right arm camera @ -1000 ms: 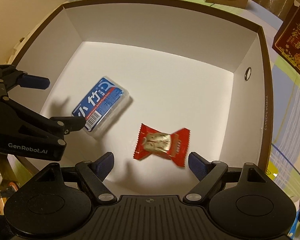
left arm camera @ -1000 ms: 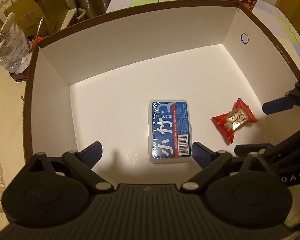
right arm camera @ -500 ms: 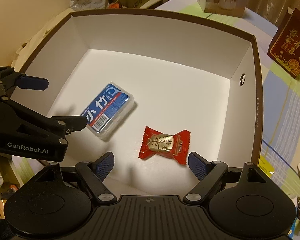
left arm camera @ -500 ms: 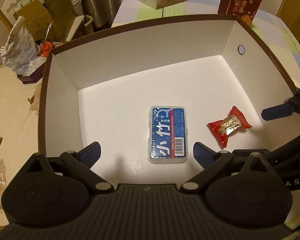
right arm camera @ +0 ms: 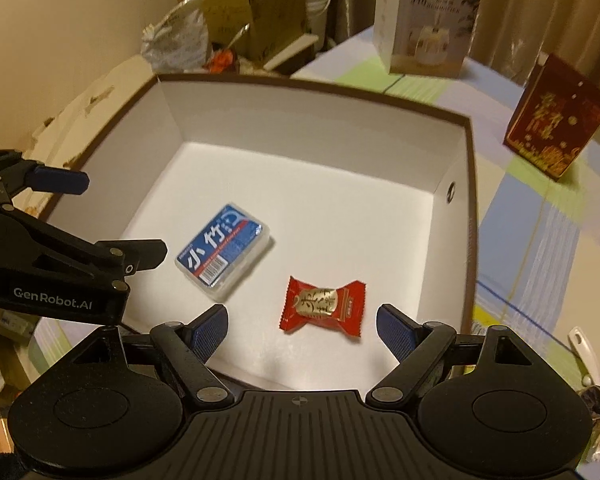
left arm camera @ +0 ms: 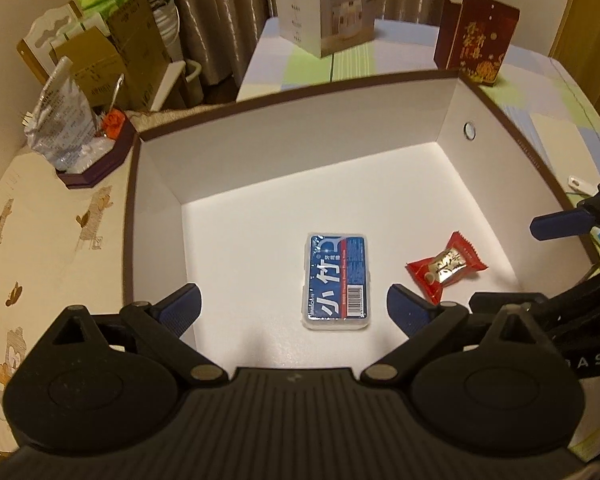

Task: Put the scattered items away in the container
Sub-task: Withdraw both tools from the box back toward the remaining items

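Both my claws hang spread and empty over the white brown-rimmed cardboard box [left arm camera: 156, 216]: left gripper [left arm camera: 294, 308], right gripper [right arm camera: 302, 326]. On its floor lie the blue clear-plastic floss-pick case [left arm camera: 337, 280] and, to its right, the red-wrapped candy [right arm camera: 324, 306]. Only my right view shows a white utensil handle [right arm camera: 582, 350] outside the box.

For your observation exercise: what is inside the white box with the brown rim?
Inside the box lie a blue floss-pick case and a red wrapped candy, apart on the white floor. The near wall and the floor strip beside it are hidden behind the open left gripper and right gripper.
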A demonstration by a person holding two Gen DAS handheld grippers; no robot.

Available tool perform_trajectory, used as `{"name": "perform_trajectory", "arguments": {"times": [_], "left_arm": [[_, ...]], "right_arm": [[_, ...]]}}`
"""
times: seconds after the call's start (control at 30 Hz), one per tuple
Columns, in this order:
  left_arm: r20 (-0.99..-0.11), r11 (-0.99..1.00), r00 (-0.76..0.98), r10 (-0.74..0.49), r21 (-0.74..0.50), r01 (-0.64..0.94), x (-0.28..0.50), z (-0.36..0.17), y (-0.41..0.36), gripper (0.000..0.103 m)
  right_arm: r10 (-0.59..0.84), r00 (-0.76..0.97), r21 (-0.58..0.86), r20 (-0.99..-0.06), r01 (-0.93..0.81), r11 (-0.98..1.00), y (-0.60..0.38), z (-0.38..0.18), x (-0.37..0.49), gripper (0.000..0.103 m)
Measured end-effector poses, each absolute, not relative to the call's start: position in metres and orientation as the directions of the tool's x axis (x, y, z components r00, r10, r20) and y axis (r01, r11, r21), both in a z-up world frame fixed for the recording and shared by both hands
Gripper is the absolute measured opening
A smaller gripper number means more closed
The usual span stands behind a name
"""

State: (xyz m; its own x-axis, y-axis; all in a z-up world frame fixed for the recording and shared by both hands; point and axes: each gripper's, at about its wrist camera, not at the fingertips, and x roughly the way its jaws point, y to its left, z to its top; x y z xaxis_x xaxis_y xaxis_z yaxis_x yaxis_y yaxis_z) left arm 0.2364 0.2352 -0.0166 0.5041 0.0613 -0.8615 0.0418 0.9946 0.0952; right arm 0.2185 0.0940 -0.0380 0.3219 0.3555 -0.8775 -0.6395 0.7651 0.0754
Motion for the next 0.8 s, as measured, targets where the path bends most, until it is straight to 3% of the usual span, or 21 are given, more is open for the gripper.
{"name": "perform_trajectory", "arguments": {"times": [0.8], "left_arm": [[-0.8,0.993,0.588,0.118,0.103,-0.059,0.161,0.017,0.21,0.1]], "right_arm": [[0.435,0.413,0.076,-0.8,-0.65,0.756,0.034,-0.008,0.159,0.087]]}}
